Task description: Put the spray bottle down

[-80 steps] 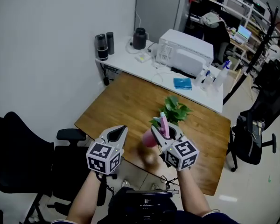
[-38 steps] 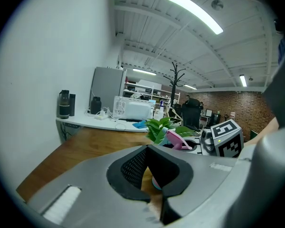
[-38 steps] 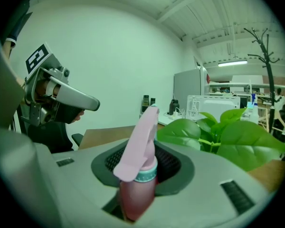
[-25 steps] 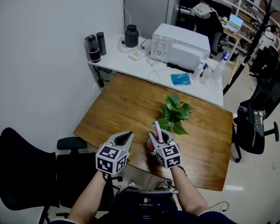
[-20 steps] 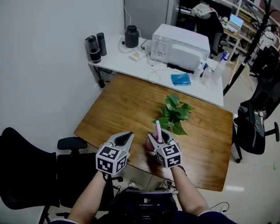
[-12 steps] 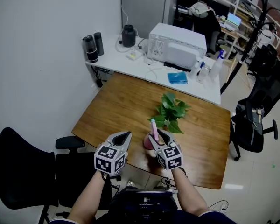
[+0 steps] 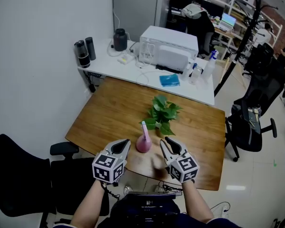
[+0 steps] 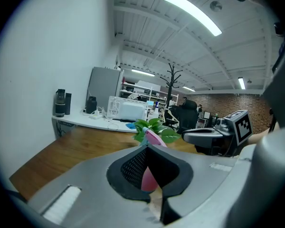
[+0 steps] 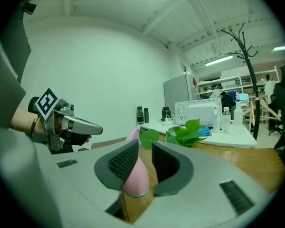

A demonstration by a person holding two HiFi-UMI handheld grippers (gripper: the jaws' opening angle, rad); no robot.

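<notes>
The pink spray bottle stands upright by itself on the wooden table, just in front of a small green potted plant. My right gripper hangs to the right of the bottle and apart from it; its jaws are closing with a gap still between them and nothing in it. In the right gripper view the bottle shows ahead, beyond the right gripper. My left gripper is left of the bottle, tips together. Past the left gripper the bottle shows.
A white side table behind carries a printer, black flasks, a kettle, a blue cloth and clear bottles. Black office chairs stand at the right and the lower left. The wooden table's near edge is under my hands.
The right gripper has let go of the pink bottle, opened, and drawn back to the right. The bottle now stands alone on the table. The left gripper shifted slightly.
</notes>
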